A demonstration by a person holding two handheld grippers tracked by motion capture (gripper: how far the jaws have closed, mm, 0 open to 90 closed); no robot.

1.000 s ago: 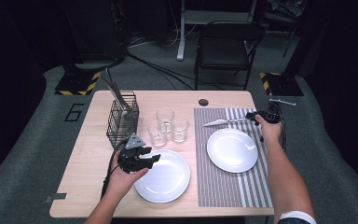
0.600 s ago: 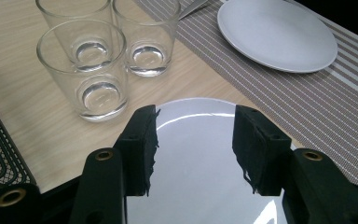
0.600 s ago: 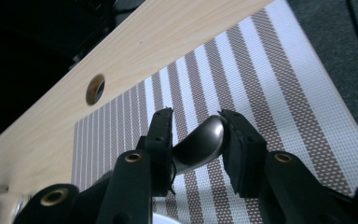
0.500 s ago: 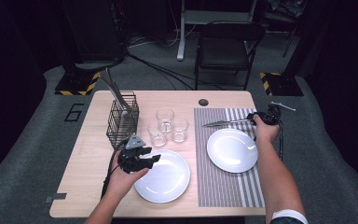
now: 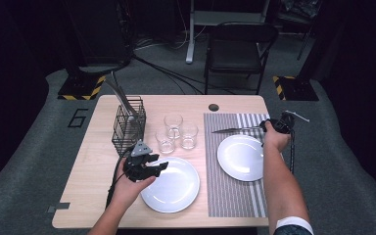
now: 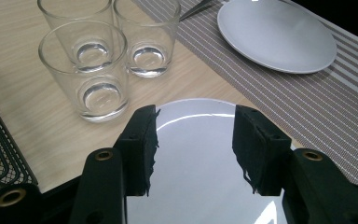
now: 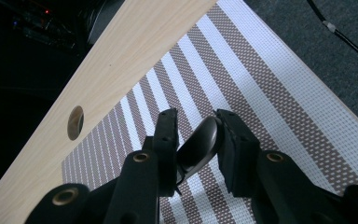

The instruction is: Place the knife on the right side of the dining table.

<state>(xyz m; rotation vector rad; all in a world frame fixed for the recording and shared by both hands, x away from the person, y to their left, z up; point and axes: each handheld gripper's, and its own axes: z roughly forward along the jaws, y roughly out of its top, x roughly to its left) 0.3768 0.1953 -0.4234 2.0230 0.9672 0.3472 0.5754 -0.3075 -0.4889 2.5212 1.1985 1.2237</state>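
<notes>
Two plates on the table, three glasses, one wire basket, one striped placemat, one piece of cutlery out in the open; the right gripper [image 7: 196, 140] has that cutlery's dark handle [image 7: 198, 147] between its jaws, and those jaws have just been closing, the pads now against the handle on both sides; in the high view the knife [image 5: 232, 130] lies along the far part of the placemat [image 5: 235, 196], tip pointing toward the glasses, just beyond the right plate [image 5: 240, 157]; the right gripper [image 5: 274, 125] sits at the placemat's far right corner, close to the table [image 5: 93, 196] edge there, the dark floor right beside it; over on the left, the left gripper [image 5: 149, 169] hovers at the near-left rim of the left plate [image 5: 174, 188], jaws apart, nothing between them but the plate's white face below [image 6: 196, 158]; the three glasses [image 5: 176, 132] stand bunched together just past that plate, touching or nearly so; the wire basket [image 5: 127, 128] stands left of them with several utensil handles poking up, how many I cannot tell; open wood lies along the table's left side and near-left corner; a round hole [image 5: 213, 107] sits in the far edge.
</notes>
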